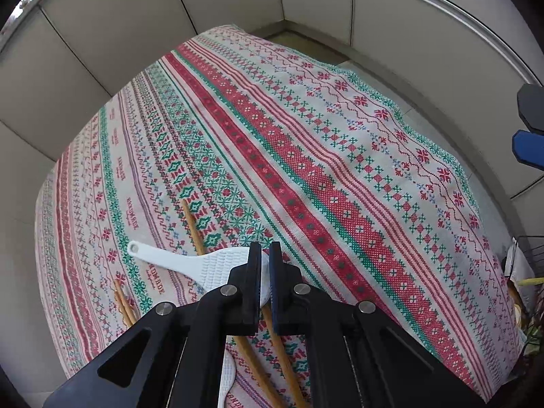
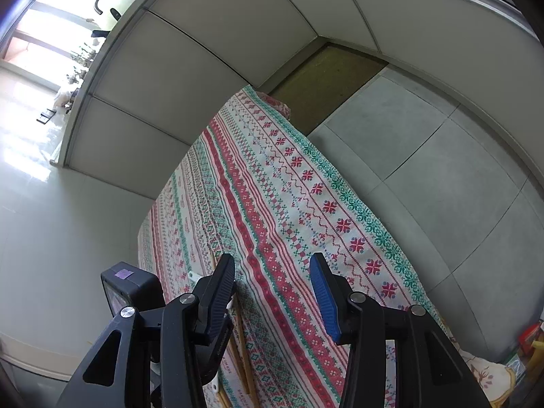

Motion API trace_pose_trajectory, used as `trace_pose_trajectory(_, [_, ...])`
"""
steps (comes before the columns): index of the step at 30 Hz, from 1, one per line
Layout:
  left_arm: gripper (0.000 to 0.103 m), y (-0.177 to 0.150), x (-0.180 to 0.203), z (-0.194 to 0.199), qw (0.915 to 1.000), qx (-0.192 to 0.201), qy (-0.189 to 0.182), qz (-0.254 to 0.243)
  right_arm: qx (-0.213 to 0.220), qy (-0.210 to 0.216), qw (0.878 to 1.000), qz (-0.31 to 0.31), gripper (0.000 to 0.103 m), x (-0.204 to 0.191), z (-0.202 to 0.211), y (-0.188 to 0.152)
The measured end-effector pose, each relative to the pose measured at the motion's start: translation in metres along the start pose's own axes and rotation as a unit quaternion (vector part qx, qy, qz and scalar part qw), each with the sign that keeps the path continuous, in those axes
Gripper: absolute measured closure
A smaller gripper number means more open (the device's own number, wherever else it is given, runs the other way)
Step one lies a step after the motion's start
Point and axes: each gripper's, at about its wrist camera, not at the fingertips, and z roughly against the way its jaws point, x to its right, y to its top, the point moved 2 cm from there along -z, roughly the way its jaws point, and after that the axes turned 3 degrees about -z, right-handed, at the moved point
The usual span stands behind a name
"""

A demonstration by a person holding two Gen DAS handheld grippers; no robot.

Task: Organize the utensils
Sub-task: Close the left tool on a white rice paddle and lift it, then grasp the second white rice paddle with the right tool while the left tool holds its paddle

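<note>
Clamping the broad head of a white rice paddle [image 1: 204, 262] between nearly closed fingers [image 1: 253, 272], the left gripper [image 1: 264, 280] is held low over the patterned tablecloth [image 1: 340, 170], with the paddle's handle and its hanging hole pointing away to the left. The grip is taken on the textured blade rather than the slim handle, probably because the blade offers a wider, flatter surface to the pads. Whether the paddle is lifted clear of the cloth or is only pinched where it lies cannot be told. Beneath and beside the paddle, several wooden chopsticks [image 1: 192, 224] are scattered at differing angles, one running under the blade, others passing below the gripper body, and a second white utensil [image 1: 226, 374] is partly hidden by the left gripper's frame. The right gripper [image 2: 272, 289] is held with its fingers wide apart and nothing between them, above the middle of the cloth and to the right of the utensils; it appears to be kept ready while the left does the picking. At the far right edge of the left view a dark wire rack [image 1: 530, 255] is glimpsed, possibly the destination, though that is only a guess.
</note>
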Motion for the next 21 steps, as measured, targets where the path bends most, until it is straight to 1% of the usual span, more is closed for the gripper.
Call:
trace_pose_trajectory(2, [0.099,0.0,-0.001,0.004,0.9999,0.008,0.007,-0.003,0.0,0.0,1.0,0.0,0.056,0.0,0.0,0.0])
trace_pose_trajectory(6, [0.099,-0.003,0.004,0.0,0.9998,-0.006,0.015,-0.014,-0.001,0.001,1.0,-0.004,0.056,0.001,0.0,0.0])
trace_pose_trajectory(9, [0.097,-0.006,0.012,-0.001,0.9988,-0.013,0.025,-0.039,-0.001,0.001,1.0,-0.004,0.056,0.0,0.001,0.0])
trace_pose_trajectory(12, [0.097,-0.01,0.014,0.005,0.9977,-0.016,0.042,-0.05,0.0,0.003,1.0,-0.007,0.056,0.002,0.001,0.001])
trace_pose_trajectory(14, [0.093,-0.012,0.013,0.007,0.9965,-0.017,0.057,-0.06,-0.001,0.004,1.0,-0.009,0.056,0.002,0.001,0.001])
trace_pose_trajectory(16, [0.083,-0.015,0.012,0.01,0.9958,-0.018,0.062,-0.064,-0.002,0.006,1.0,-0.006,0.056,0.001,0.002,0.0])
trace_pose_trajectory(17, [0.08,-0.016,0.012,0.01,0.9957,-0.017,0.063,-0.066,-0.001,0.006,1.0,-0.005,0.056,0.0,0.002,0.0])
trace_pose_trajectory(19, [0.07,-0.019,0.013,0.011,0.9948,-0.017,0.068,-0.074,0.0,0.005,1.0,-0.003,0.056,0.0,0.003,0.0])
trace_pose_trajectory(21, [0.065,-0.022,0.016,0.009,0.9937,-0.015,0.071,-0.086,0.001,0.006,1.0,-0.004,0.056,0.001,0.004,0.0])
